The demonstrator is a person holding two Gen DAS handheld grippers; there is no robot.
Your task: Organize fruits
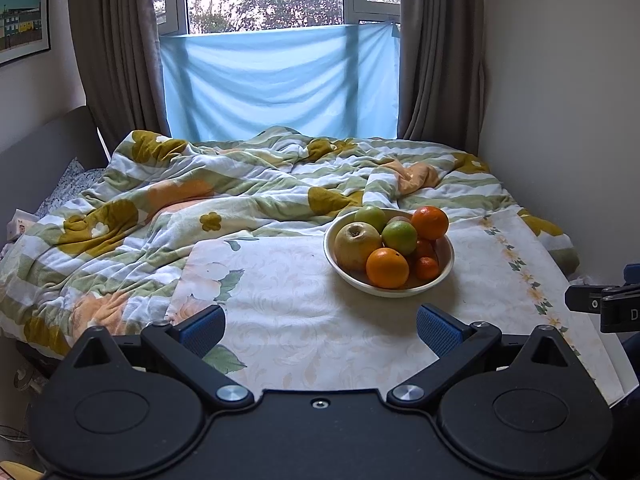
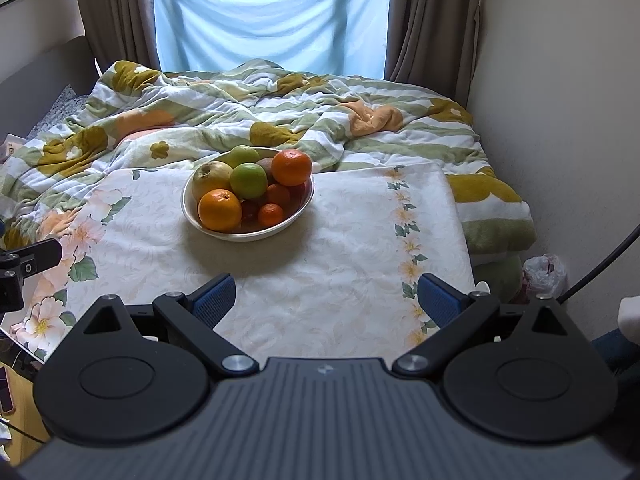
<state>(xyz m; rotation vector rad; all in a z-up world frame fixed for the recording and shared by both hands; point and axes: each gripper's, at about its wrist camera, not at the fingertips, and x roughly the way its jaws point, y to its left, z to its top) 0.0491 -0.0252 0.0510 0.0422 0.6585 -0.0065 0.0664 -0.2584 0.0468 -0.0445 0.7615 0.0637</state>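
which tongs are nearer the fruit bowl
Hard to call; the right looks slightly nearer. The bowl sits ahead and left of the open right tongs, ahead and right of the open left tongs.

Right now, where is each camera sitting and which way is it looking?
Left wrist: rides the open left gripper, facing the window; fruit bowl ahead-right; right gripper's tip at the right edge.
Right wrist: rides the open right gripper, facing the same way; bowl ahead-left; left gripper's tip at the left edge.
Shared: bowl, floral cloth, blanket.
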